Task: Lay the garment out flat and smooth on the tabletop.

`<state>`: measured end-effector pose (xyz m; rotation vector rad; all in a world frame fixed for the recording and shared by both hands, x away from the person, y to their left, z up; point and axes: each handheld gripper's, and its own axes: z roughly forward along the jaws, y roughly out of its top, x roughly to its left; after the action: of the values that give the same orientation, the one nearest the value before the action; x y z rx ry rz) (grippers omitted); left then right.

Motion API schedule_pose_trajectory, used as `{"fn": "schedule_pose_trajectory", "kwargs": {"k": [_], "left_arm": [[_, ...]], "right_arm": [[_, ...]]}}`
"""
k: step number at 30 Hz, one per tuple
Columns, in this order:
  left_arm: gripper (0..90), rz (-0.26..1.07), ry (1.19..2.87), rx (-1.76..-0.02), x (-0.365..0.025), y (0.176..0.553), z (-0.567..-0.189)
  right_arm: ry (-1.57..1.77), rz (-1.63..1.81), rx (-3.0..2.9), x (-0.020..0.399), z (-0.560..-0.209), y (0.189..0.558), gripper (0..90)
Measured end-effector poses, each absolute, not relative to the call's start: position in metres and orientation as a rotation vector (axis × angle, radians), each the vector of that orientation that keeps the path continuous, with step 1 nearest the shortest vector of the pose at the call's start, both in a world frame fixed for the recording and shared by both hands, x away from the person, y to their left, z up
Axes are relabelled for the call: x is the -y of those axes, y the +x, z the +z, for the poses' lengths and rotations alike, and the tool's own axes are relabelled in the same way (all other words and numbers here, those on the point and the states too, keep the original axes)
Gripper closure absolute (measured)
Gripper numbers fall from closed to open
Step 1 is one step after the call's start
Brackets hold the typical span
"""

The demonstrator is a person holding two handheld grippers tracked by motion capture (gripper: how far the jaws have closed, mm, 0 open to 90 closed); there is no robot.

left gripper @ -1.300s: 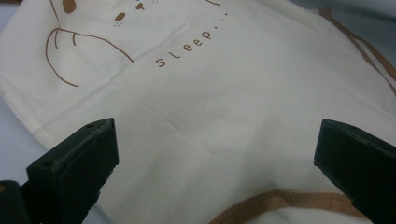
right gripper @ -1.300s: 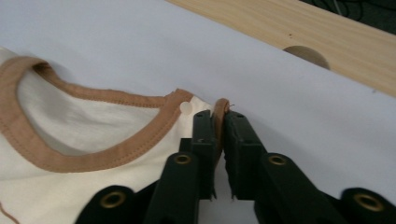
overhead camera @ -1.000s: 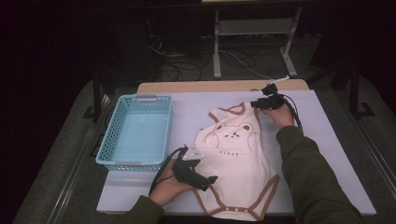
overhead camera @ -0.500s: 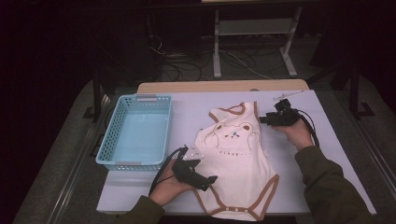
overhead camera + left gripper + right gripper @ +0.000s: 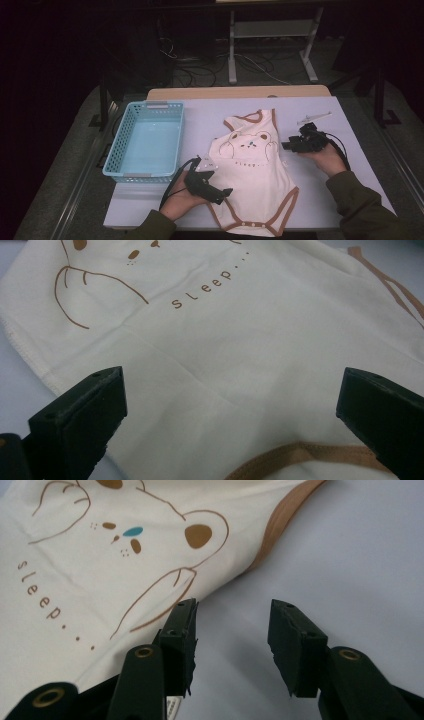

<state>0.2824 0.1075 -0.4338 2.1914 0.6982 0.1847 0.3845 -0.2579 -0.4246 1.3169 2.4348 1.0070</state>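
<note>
A cream baby bodysuit (image 5: 255, 175) with brown trim and a bear print lies flat on the white table (image 5: 200, 112). My left gripper (image 5: 226, 192) rests at its near left edge; in the left gripper view the bodysuit (image 5: 225, 340) spreads under jaws that stand wide apart, with nothing pinched. My right gripper (image 5: 286, 146) hovers beside the garment's right edge, pointing at it. In the right gripper view its fingertips (image 5: 181, 611) reach the hem of the bodysuit (image 5: 75, 570) while the gripper (image 5: 232, 611) stays part open over bare table (image 5: 350, 555).
A light blue plastic basket (image 5: 148, 104) stands at the left of the table, with nothing in it. A thin white object (image 5: 314, 118) lies at the far right. Dark floor, cables and a metal stand lie beyond the far edge.
My right hand has come from the garment's far shoulder toward the near right, and now sits beside its right edge. The left hand has stayed put.
</note>
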Motion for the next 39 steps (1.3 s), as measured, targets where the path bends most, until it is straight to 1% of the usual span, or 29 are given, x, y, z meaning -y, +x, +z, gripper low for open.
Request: {"fn": "schedule_pose_trajectory", "kwargs": {"k": [13,23,39], "left_arm": [[0.0,0.18,2.194,-0.702,-0.107,0.283,-0.435],[0.0,0.178,2.199,-0.696,-0.108,0.283,-0.434],[0.0,0.177,2.2,-0.694,-0.108,0.283,-0.434]], "right_arm": [[1.307,0.971,-2.489,0.244,-0.437,0.381,51.3],[1.282,1.053,-2.513,0.228,-0.438,0.382,49.9],[1.152,0.993,-2.544,0.206,-0.445,0.38,49.3]]}}
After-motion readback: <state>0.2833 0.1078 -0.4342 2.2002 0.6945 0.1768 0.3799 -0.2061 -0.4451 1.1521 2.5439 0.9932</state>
